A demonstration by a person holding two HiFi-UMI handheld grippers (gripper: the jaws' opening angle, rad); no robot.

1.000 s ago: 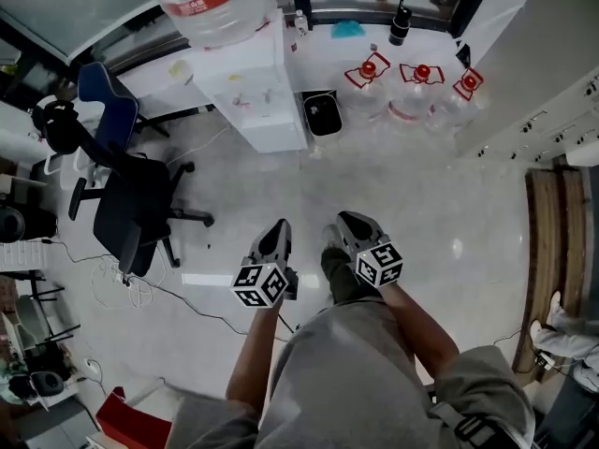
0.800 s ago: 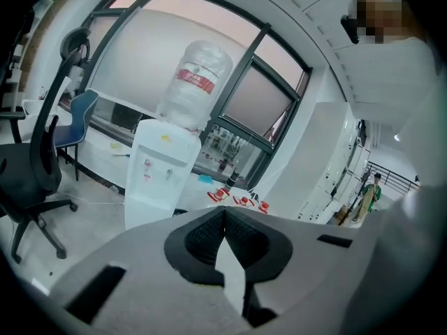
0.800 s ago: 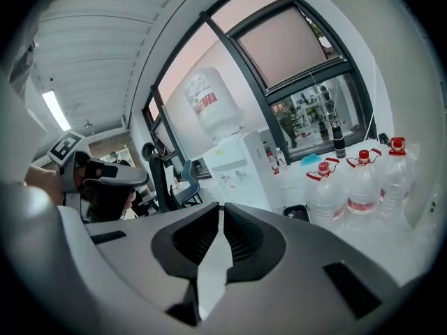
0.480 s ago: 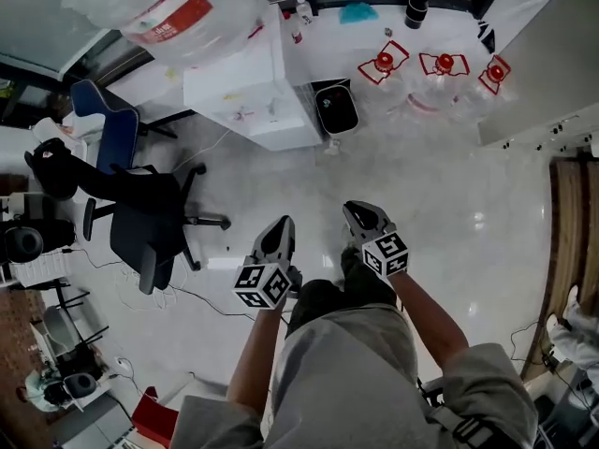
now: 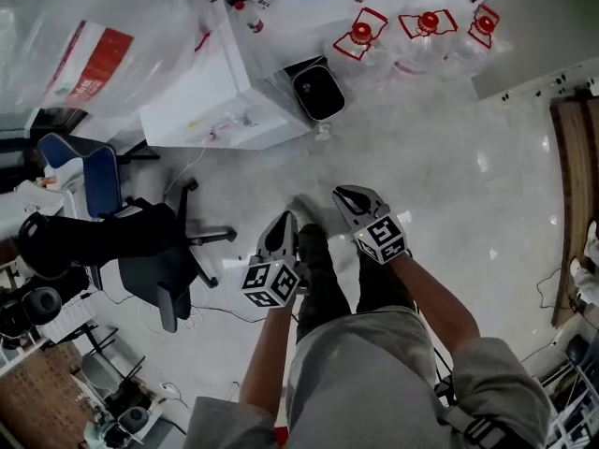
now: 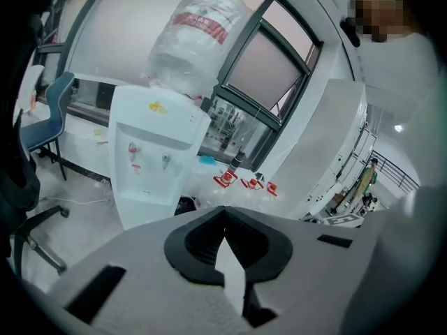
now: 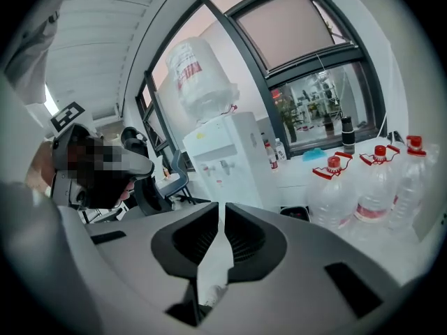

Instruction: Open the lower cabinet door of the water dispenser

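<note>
Across the pale floor, at the far left, stood the white water dispenser [image 5: 215, 92], with an inverted bottle [image 5: 84, 45] on its top. Its lower cabinet door [image 6: 143, 204], seen in the left gripper view below the two taps, looked flush and shut, though it showed too small there to be sure. Both tools were well apart from it, held out over the floor in front of the person's legs. The left gripper [image 5: 284, 223] had its jaws clenched together with nothing between them. The right gripper [image 5: 348, 199], just to its right, was likewise closed and empty, with only a thin slit between its pads. Both pointed toward the far side of the room. Just right of the dispenser's base sat a small black bin [image 5: 316, 92], and farther right three clear water jugs [image 5: 426, 26] with red caps stood in a row. Nearer, on the left, was a black office chair [image 5: 150, 251], with a blue chair [image 5: 94, 171] just beyond it.
</note>
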